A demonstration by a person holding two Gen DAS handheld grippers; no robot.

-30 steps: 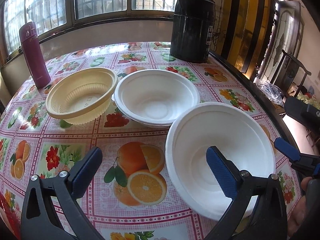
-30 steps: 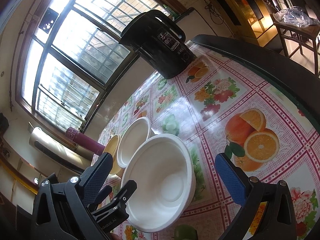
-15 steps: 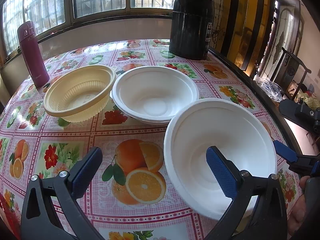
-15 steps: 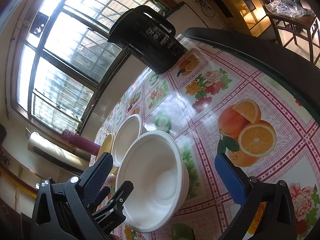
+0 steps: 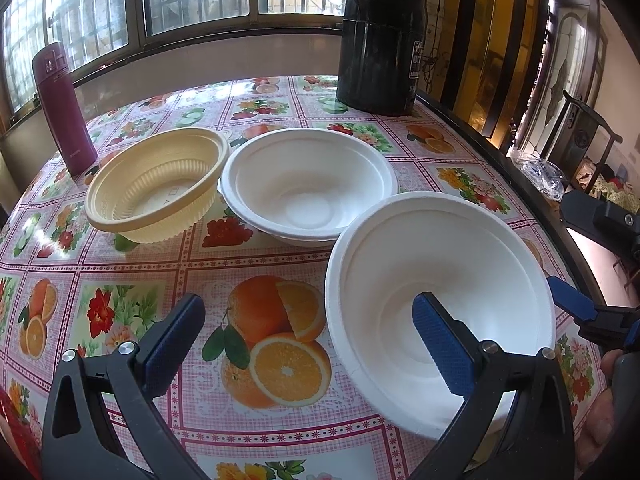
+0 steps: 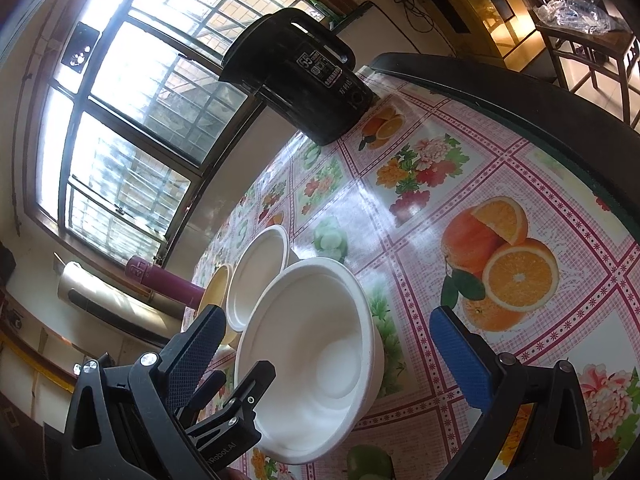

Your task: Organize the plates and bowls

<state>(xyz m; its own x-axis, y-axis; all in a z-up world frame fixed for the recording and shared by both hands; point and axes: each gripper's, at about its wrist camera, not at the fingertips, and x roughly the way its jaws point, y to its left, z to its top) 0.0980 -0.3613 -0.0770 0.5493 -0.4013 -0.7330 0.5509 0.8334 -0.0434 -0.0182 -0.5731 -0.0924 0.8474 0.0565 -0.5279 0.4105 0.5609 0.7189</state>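
- Since one second ago the left gripper has come a little closer to the near white bowl, which looks larger in the left wrist view now; the bowls themselves have not shifted on the counter.
- The left jaws stand wide and hold nothing; one blue pad is over the inside of the near white bowl, the other is over the orange print of the cloth.
- The right gripper has its jaws wide too and is empty; it is tilted, just beside the same bowl at the right edge of the counter.
- Count: three bowls. Two are white, the near one and the far white bowl, and one is a yellow ribbed bowl, which is just beside the far white one in the middle of the counter.
- Also one maroon flask at the left edge and one black kettle at the far edge.
- Risk, in my judgement: the near white bowl seems light and sits near the right edge, so a push from a pad instead of a clean grip on the rim may slide it off the counter.
- If both grippers take the same bowl at once, they may collide or bend the thin rim.
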